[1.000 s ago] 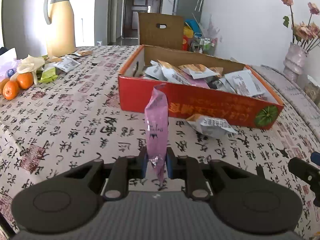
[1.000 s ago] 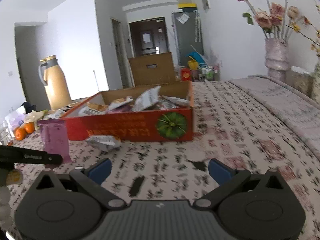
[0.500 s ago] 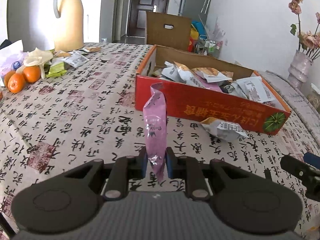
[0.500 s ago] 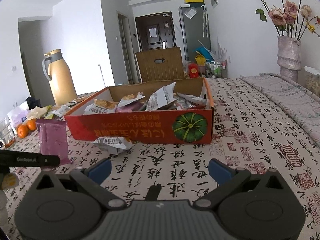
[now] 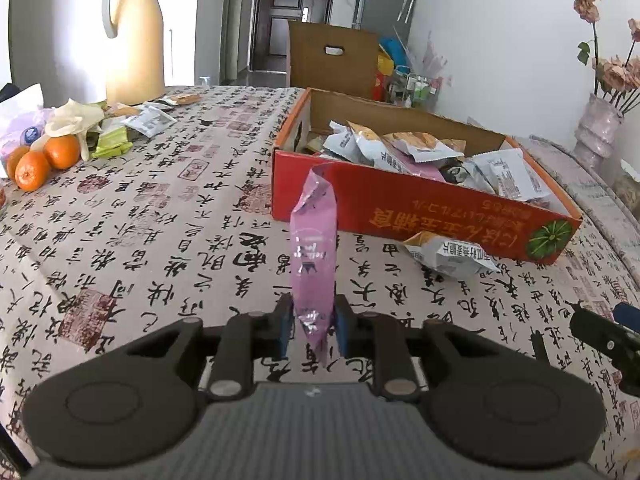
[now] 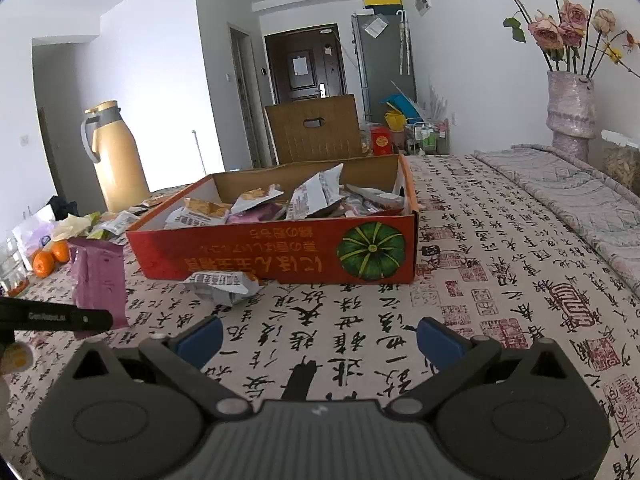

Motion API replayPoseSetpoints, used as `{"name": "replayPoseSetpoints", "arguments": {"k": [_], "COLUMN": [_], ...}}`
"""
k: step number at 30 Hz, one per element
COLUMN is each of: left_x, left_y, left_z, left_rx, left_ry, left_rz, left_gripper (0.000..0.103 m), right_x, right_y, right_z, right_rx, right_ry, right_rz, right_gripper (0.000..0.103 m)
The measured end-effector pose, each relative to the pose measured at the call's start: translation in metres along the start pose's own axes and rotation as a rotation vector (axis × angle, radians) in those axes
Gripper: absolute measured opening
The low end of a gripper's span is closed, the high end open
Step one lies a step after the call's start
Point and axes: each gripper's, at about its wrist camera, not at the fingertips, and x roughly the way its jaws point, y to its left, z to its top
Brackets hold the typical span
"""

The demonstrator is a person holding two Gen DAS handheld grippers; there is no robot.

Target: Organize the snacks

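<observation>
Progress, judged from the present layout: mostly done. The shallow red cardboard box with a green pumpkin print [image 6: 280, 252] is already heaped with foil and paper snack packets [image 5: 404, 152]. Outstanding: a crumpled white-and-orange snack packet [image 5: 450, 254] lying on the cloth, touching or just beside the box's near wall; a loose scatter of small white and green packets [image 5: 132, 128] well apart on the far left, near the oranges; and the packet in hand.

Left gripper [image 5: 310, 326]: a tall pink foil snack pouch [image 5: 312, 248] stands upright between the jaws, short of the box and not yet over it. The jaws have just been opening a little; the pouch is between the blue pads and, as far as I can tell, they press its lower edge. Reads as an early release, or a slackened hold.

Right gripper [image 6: 318, 338]: jaws wide apart, nothing between them, hovering over bare cloth in front of the box.

Surface: table under a cream tablecloth printed with black calligraphy and red seals [image 6: 500, 280].

Room, large to small: white walls, dark door at the far end, brown cardboard carton [image 6: 316, 128] behind the table, tan thermos jug with grey handle [image 5: 134, 36], pink vase of dried roses [image 6: 570, 108], three oranges [image 5: 44, 160].
</observation>
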Motion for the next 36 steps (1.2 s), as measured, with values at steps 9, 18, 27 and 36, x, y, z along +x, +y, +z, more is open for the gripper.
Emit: {"name": "replayPoseSetpoints", "arguments": {"k": [9, 18, 27, 36], "left_x": [0.023, 0.029, 0.025, 0.023], "left_y": [0.000, 0.003, 0.010, -0.009], "left_z": [0.014, 0.013, 0.008, -0.014], "left_rx": [0.009, 0.001, -0.008, 0.102], "left_ry": [0.028, 0.029, 0.060, 0.081], "left_rz": [0.006, -0.049, -0.038, -0.011], "left_gripper": [0.053, 0.032, 0.085, 0.097], "right_x": [0.015, 0.033, 0.036, 0.031], "right_y": [0.000, 0.009, 0.016, 0.014], "right_z": [0.004, 0.008, 0.007, 0.003], "right_rx": [-0.007, -0.028, -0.041, -0.034], "right_ry": [0.018, 0.040, 0.049, 0.049], "right_rz": [-0.014, -0.007, -0.003, -0.002], "right_gripper": [0.103, 0.103, 0.103, 0.103]}}
